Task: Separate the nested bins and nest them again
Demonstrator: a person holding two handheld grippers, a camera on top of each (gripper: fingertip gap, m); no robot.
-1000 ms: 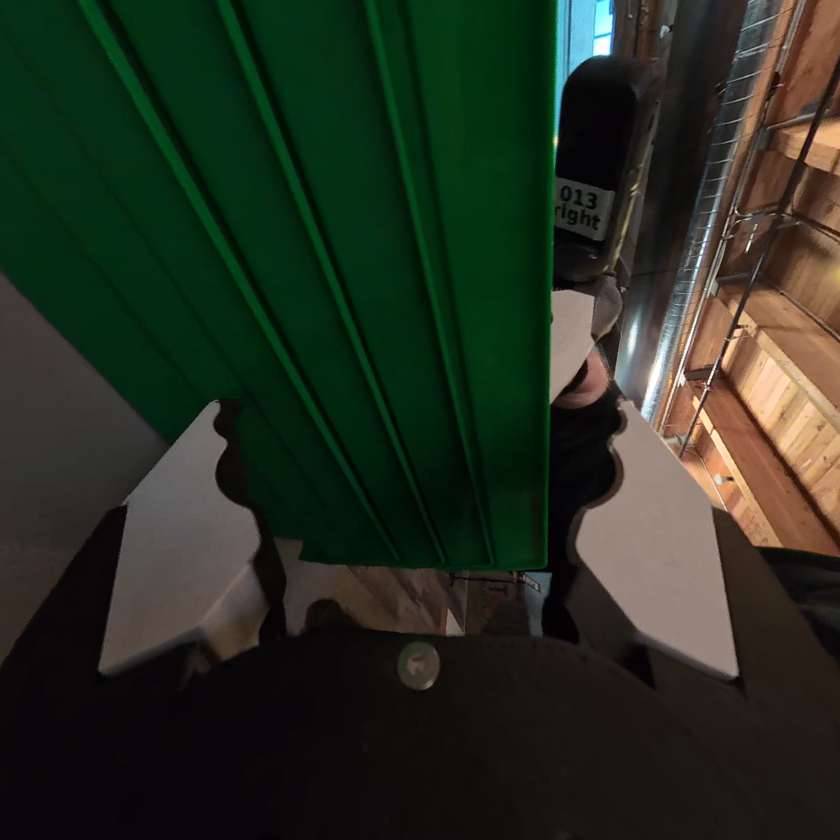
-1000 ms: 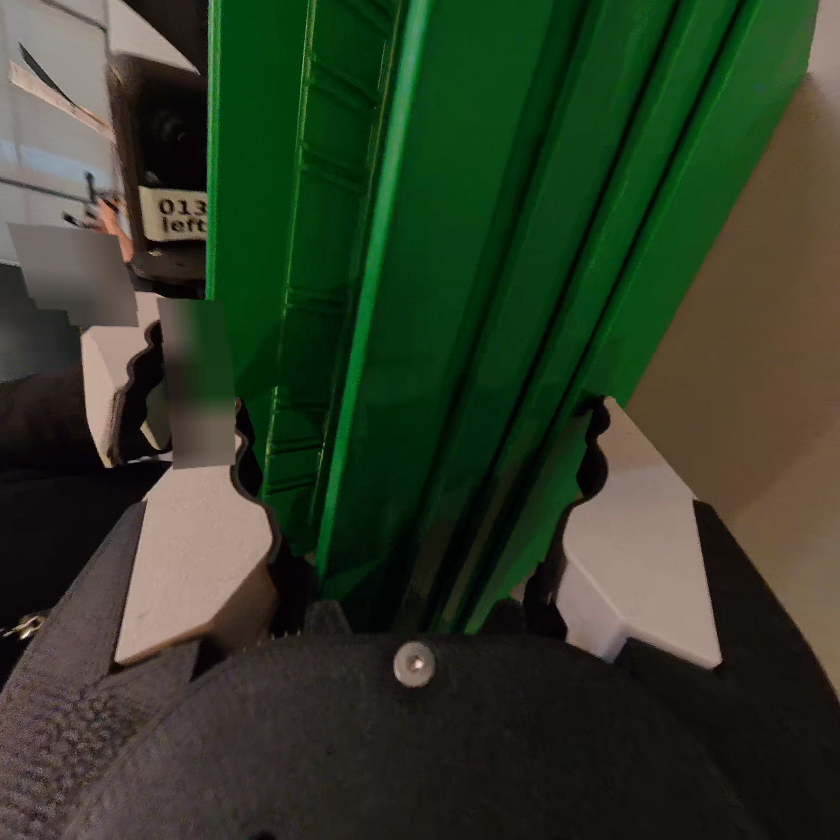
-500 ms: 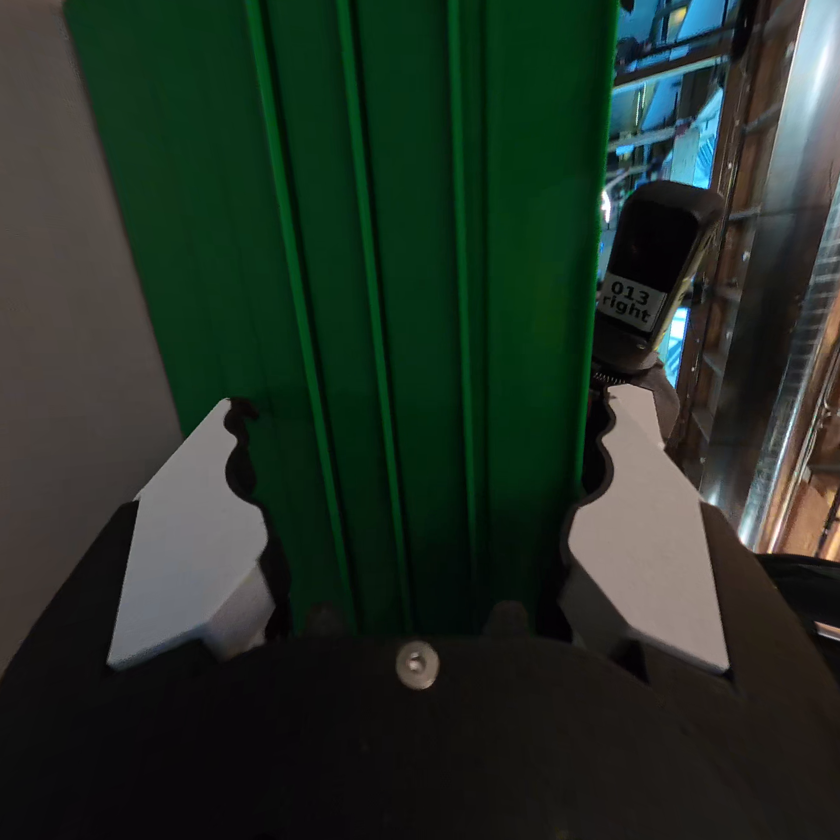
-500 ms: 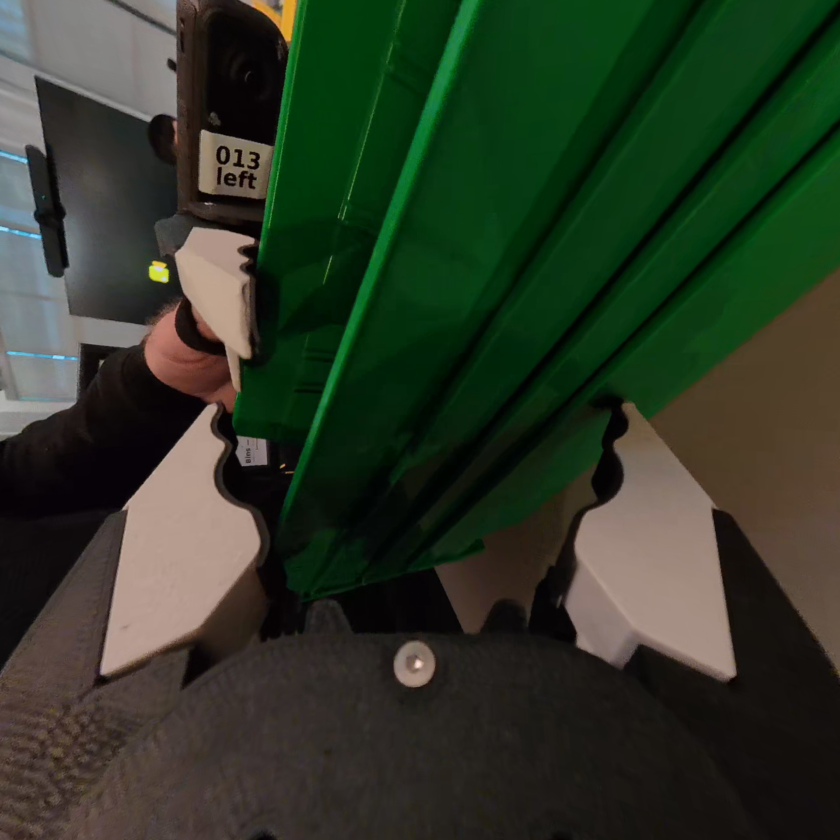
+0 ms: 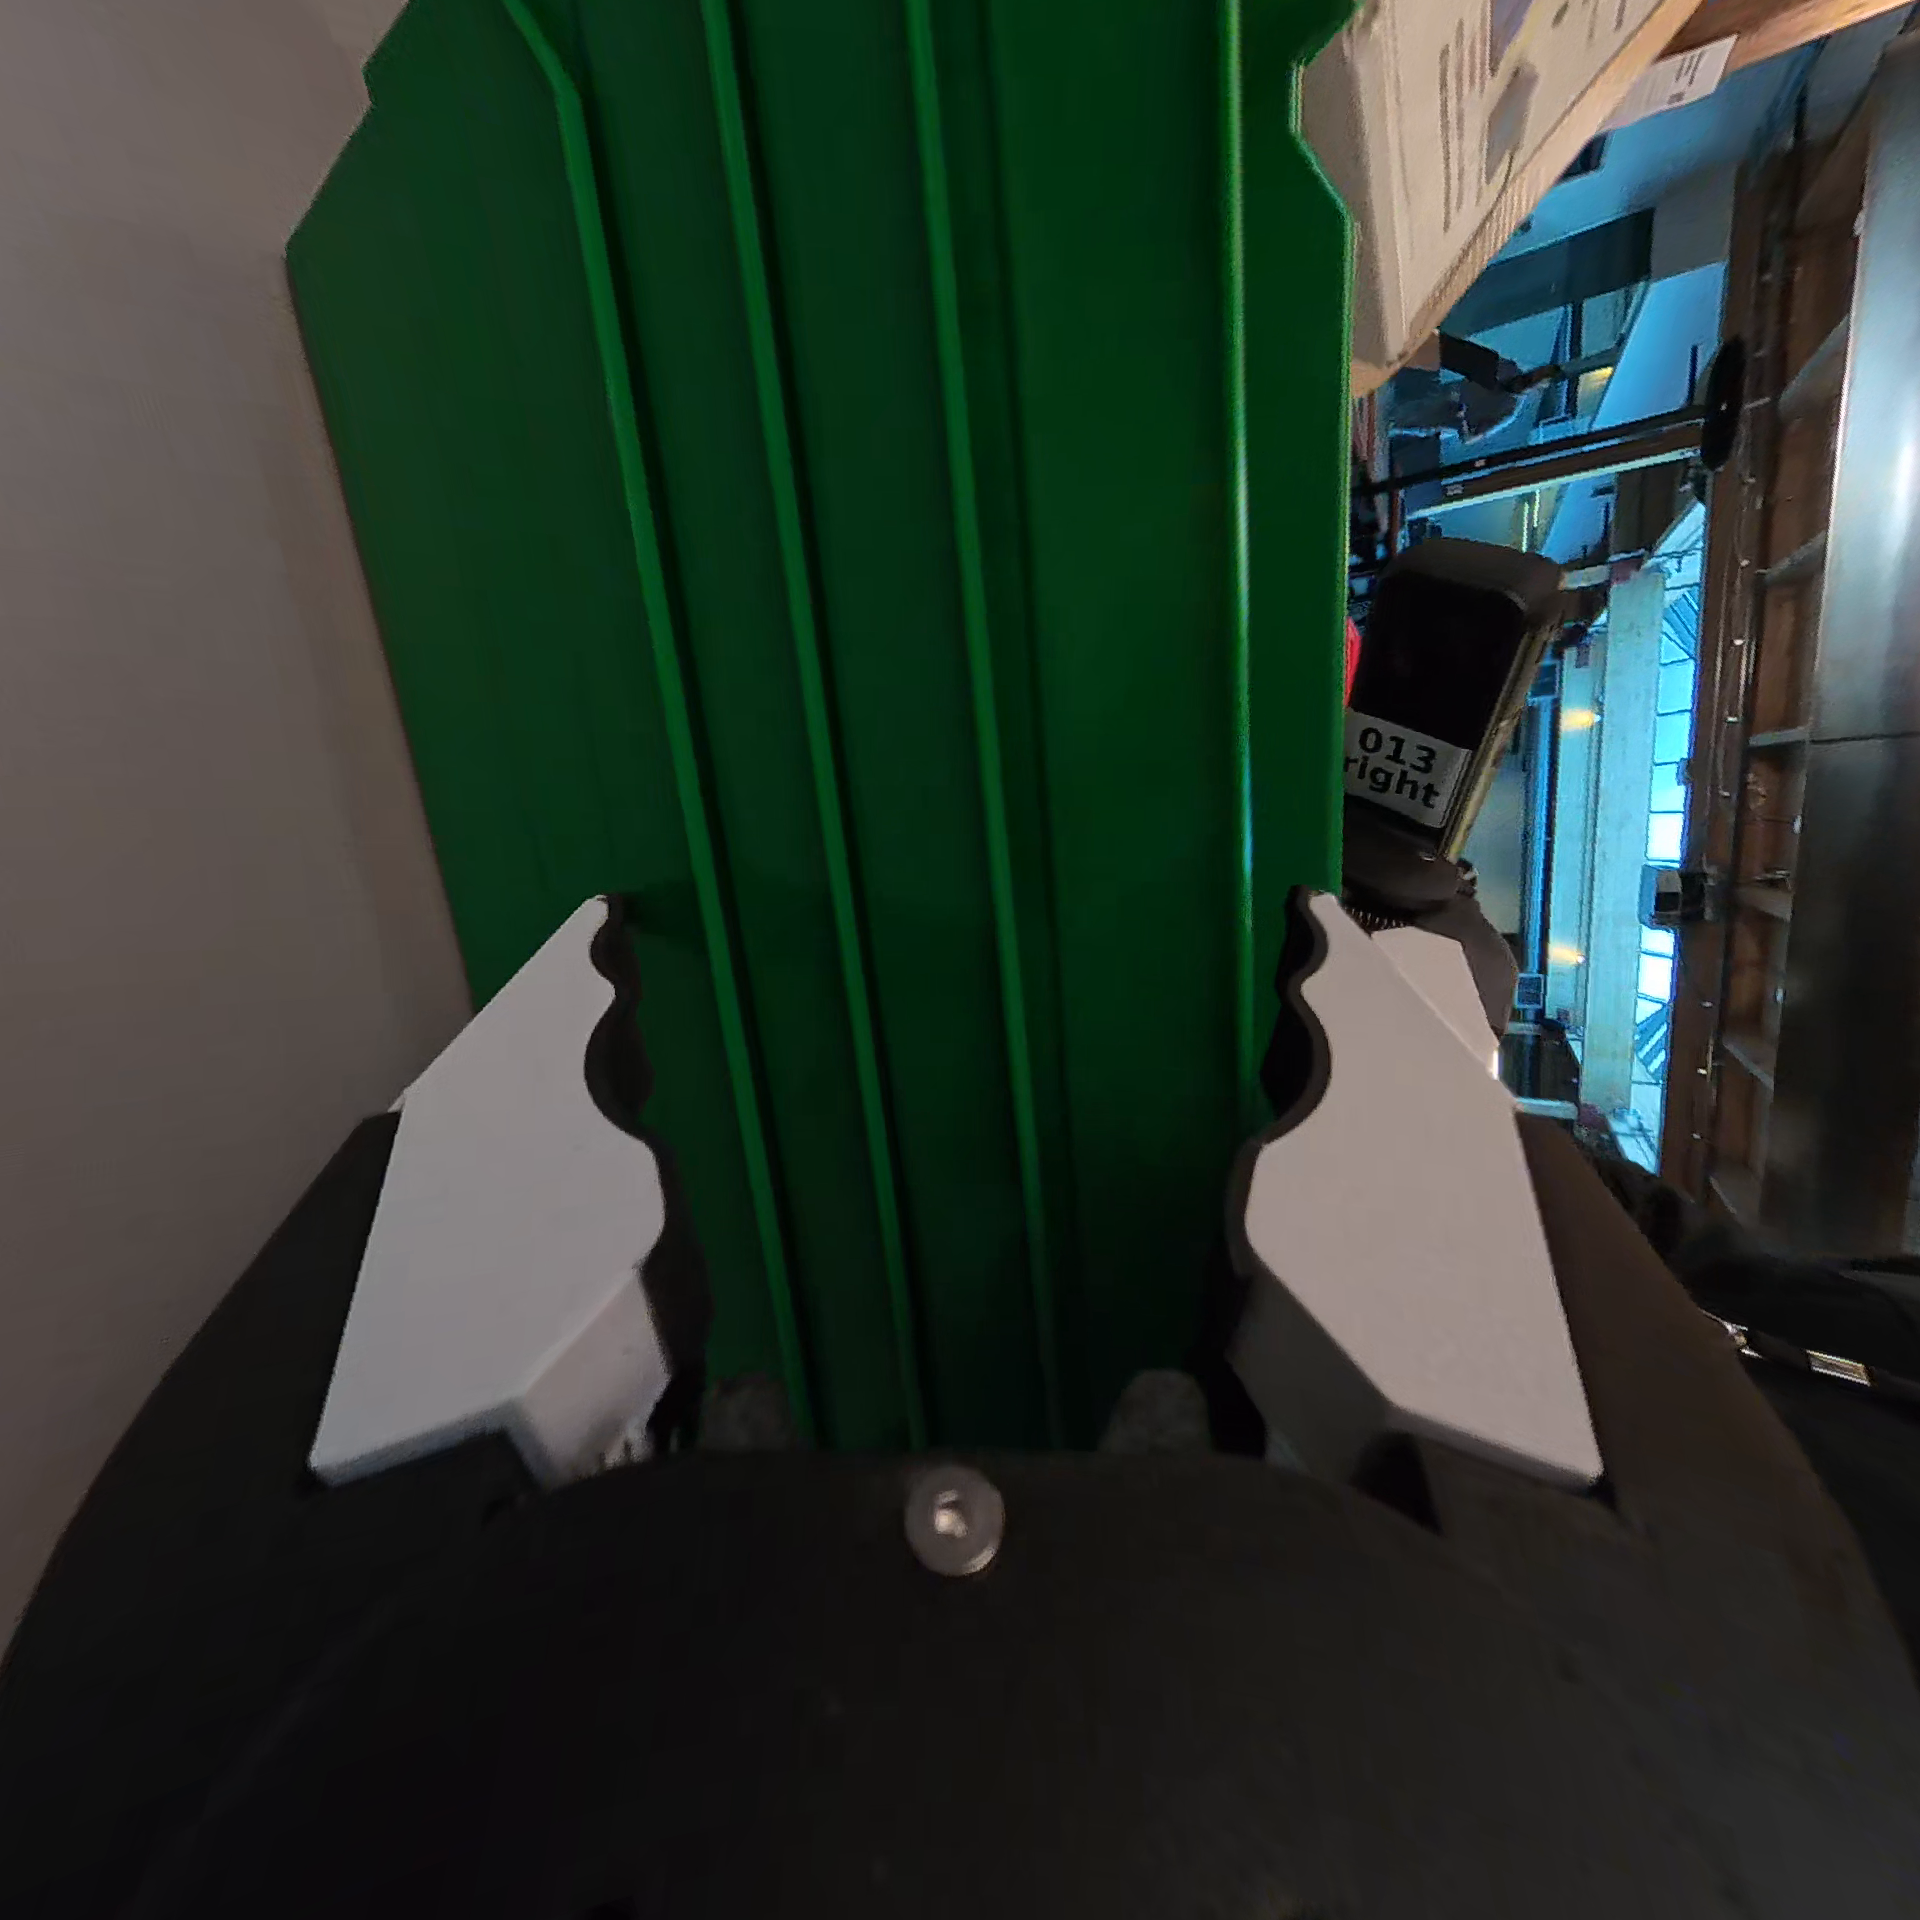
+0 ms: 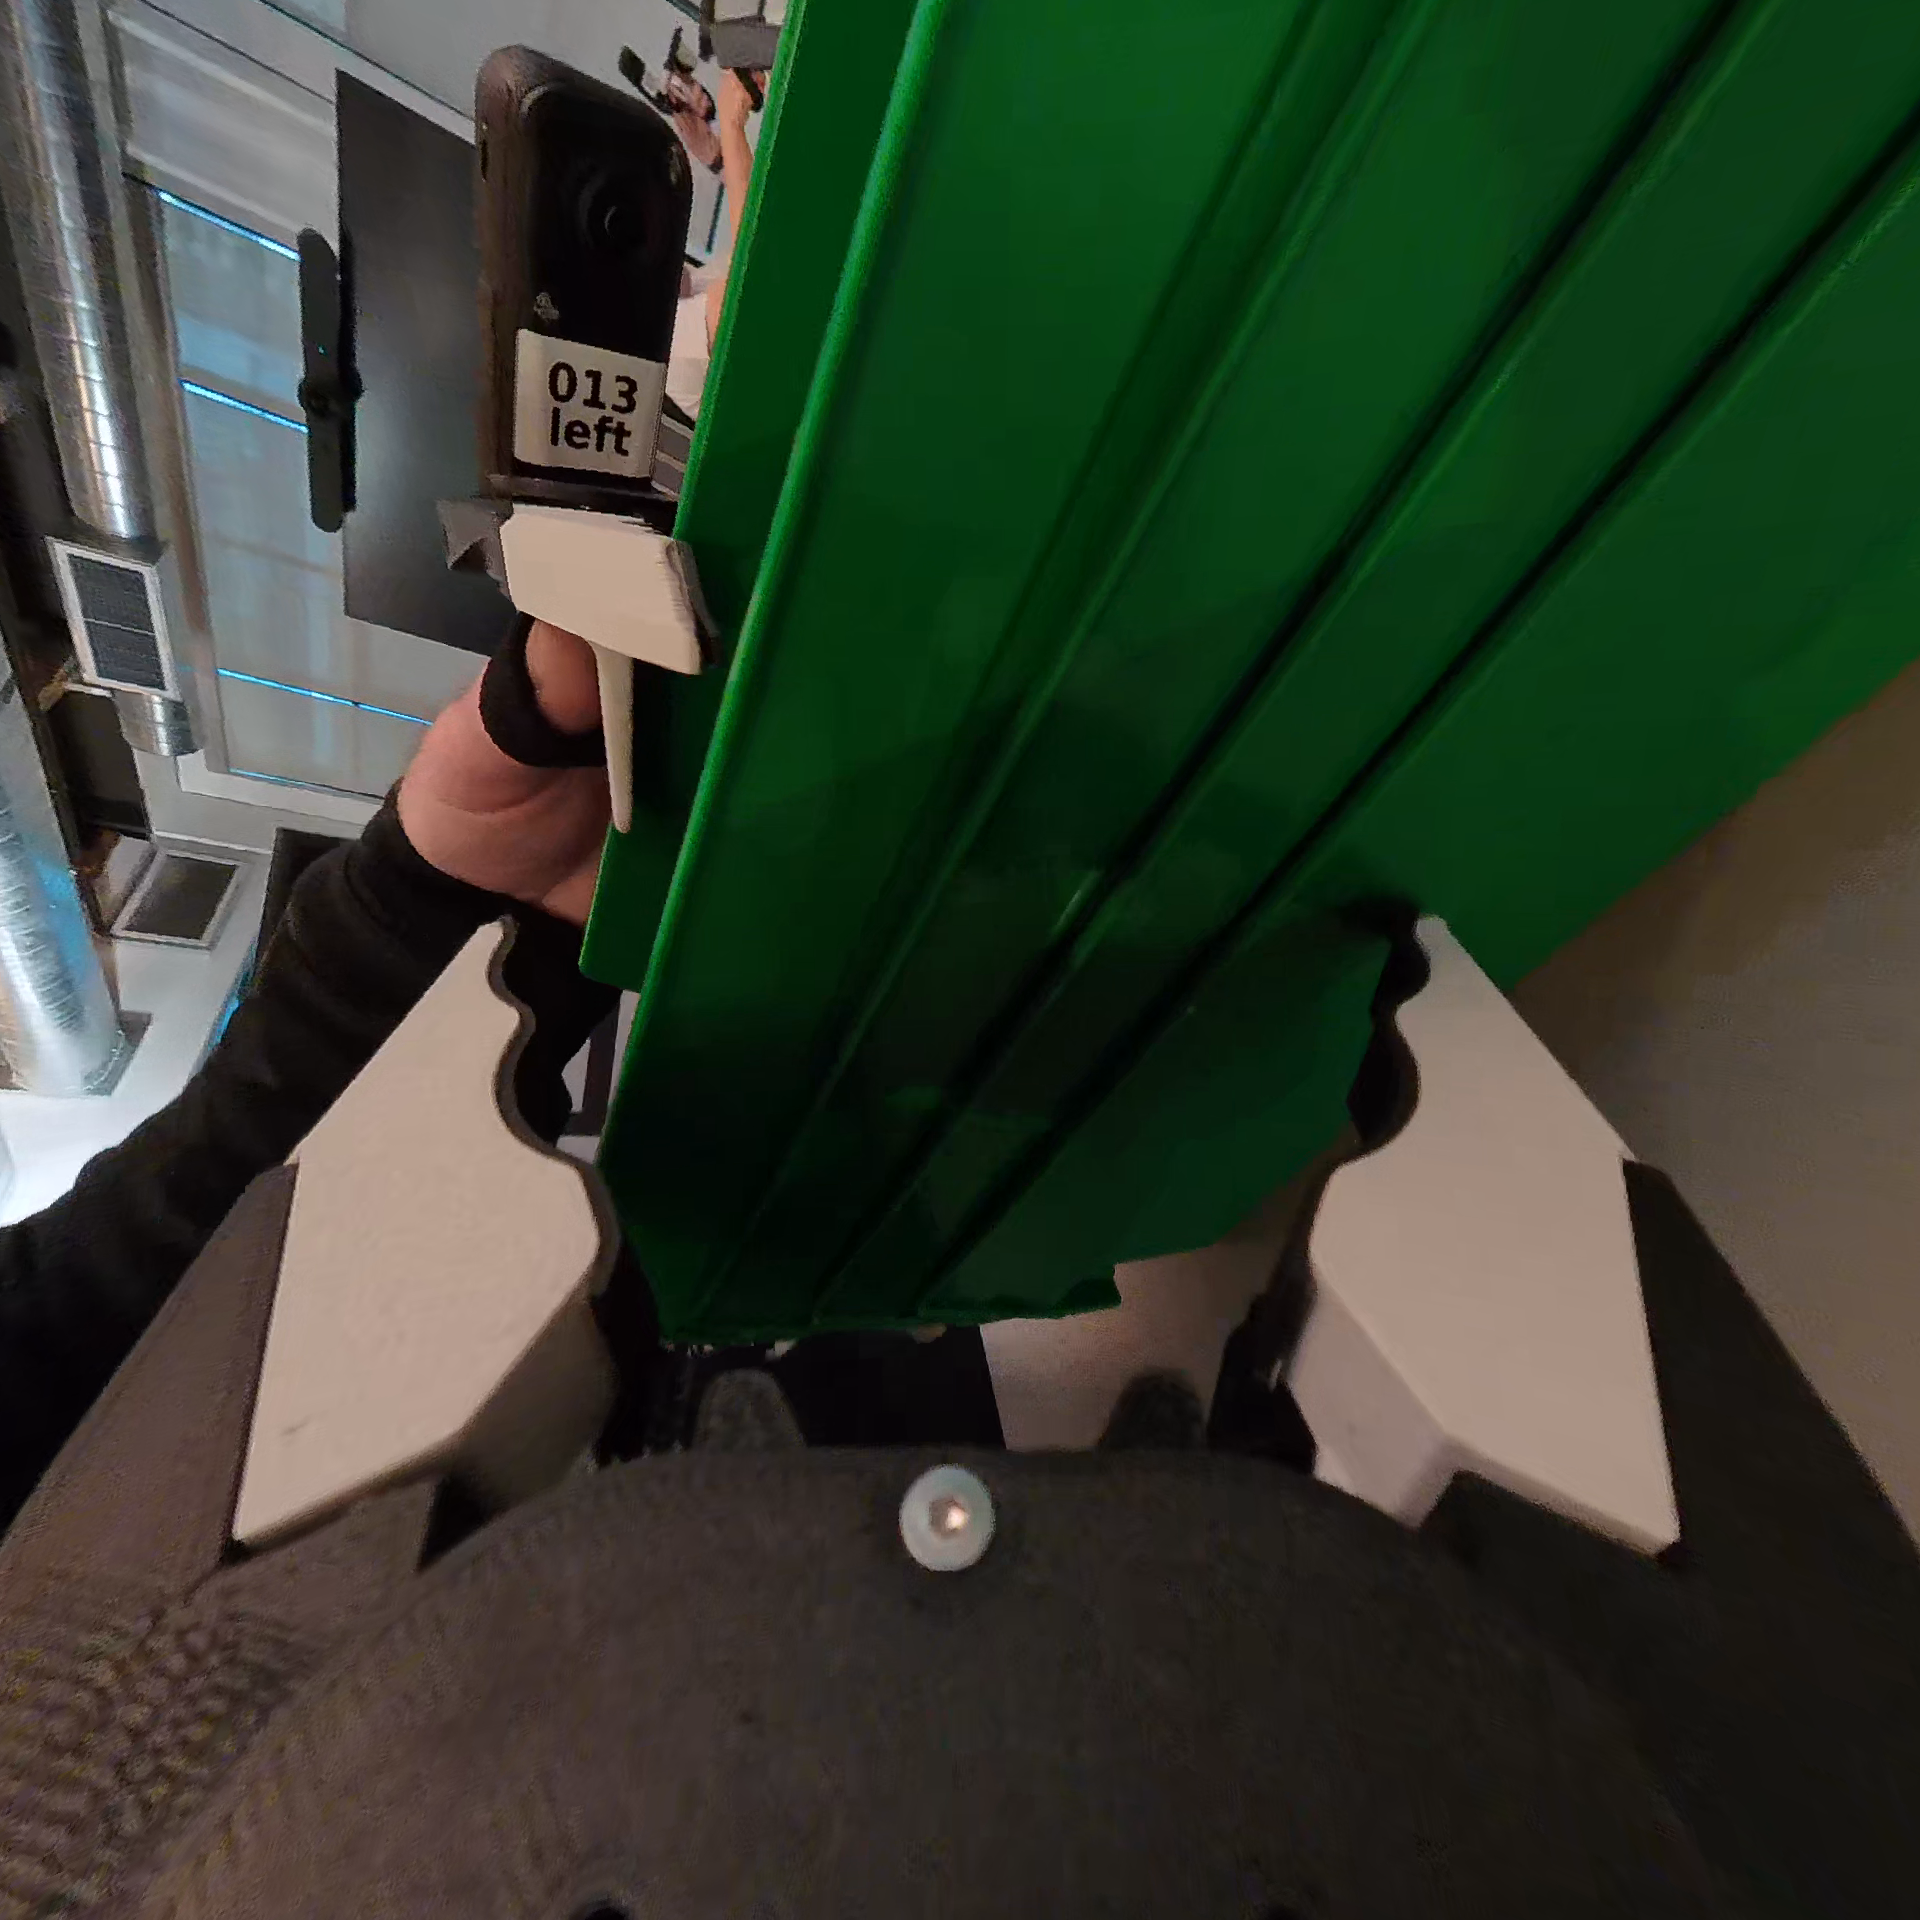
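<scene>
— Where is the green bin [image 5: 935, 623]?

— Its ribbed rim runs between the fingers of the left tongs [image 5: 951, 1049], which clamp it on both sides.

— And the right tongs [image 6: 961, 1081]?

— At the bin's opposite end, set wide; the rim touches the left finger [image 6: 416, 1247], but the right finger's grip I cannot tell.

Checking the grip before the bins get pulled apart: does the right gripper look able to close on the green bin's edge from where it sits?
Probably yes. The green bin already sits between the right gripper fingers, touching the left finger; nothing blocks the gap.
</scene>
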